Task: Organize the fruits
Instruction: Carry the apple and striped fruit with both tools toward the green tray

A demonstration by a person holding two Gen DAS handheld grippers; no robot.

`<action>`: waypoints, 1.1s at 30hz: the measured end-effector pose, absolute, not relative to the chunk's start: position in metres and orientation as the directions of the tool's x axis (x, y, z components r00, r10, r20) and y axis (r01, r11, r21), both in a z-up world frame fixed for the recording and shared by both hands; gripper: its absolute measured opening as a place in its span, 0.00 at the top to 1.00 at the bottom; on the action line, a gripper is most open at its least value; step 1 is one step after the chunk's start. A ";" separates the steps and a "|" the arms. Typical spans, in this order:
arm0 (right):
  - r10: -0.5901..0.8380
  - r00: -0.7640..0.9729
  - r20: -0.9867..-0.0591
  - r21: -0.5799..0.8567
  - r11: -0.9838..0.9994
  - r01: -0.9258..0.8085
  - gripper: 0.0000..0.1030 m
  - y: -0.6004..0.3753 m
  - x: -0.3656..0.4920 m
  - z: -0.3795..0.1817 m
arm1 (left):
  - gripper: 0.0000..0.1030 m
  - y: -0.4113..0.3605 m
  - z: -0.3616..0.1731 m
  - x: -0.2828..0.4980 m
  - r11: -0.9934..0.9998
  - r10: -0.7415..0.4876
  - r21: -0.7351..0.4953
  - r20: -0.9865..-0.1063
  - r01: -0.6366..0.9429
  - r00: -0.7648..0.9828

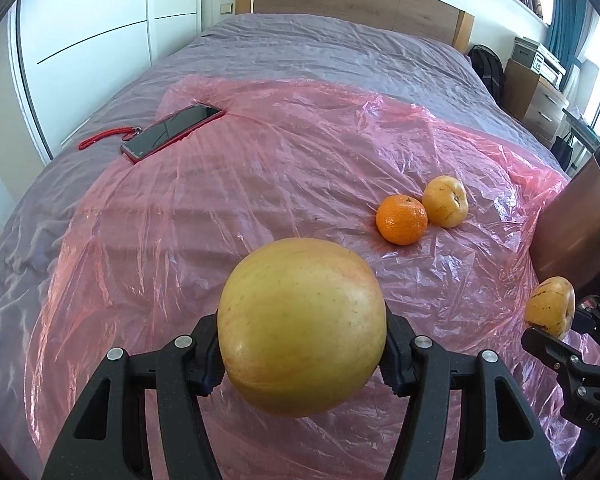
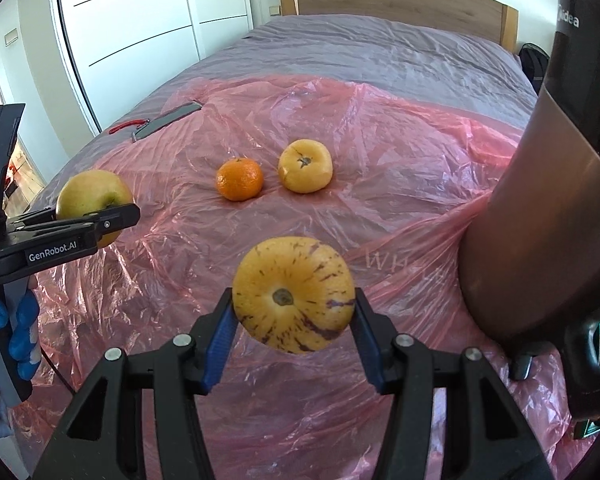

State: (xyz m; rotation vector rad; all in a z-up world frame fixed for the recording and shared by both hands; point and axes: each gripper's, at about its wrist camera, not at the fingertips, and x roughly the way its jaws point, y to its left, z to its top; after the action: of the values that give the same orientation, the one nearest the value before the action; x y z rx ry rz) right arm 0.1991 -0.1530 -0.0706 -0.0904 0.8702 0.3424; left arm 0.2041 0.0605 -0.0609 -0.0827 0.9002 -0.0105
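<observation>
Mid-carry, the left gripper (image 1: 302, 354) clasped an apple (image 1: 302, 326) and the right gripper (image 2: 294, 314) a striped yellow fruit (image 2: 294, 294) at lower centre; next, each probably needed a resting spot.

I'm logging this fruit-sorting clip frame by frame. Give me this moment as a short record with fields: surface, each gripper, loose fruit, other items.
surface: pink plastic sheet over a grey bedspread
left gripper: shut on a yellow-green apple, lifted off the sheet
right gripper: shut on a yellow fruit with purple streaks, also lifted
loose fruit: mandarin and plain yellow fruit, side by side on the sheet
other items: phone with red strap
</observation>
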 end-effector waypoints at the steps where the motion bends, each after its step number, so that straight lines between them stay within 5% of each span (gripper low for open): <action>1: 0.260 0.593 -0.762 0.061 0.941 -0.333 0.59 -0.153 0.195 -0.069 | 0.46 0.060 -0.060 0.201 0.997 -0.045 -0.077 -0.782 -0.025 0.622; 33: 0.236 0.634 -0.736 0.072 0.959 -0.273 0.59 -0.234 0.069 -0.021 | 0.46 -0.032 0.015 0.083 0.986 -0.130 -0.027 -0.733 0.162 0.668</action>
State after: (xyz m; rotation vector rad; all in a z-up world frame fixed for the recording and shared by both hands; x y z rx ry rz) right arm 0.0693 -0.2337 -0.0215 -0.0477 0.8343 0.2911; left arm 0.0834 -0.0325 0.0150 0.0417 0.8228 -0.1645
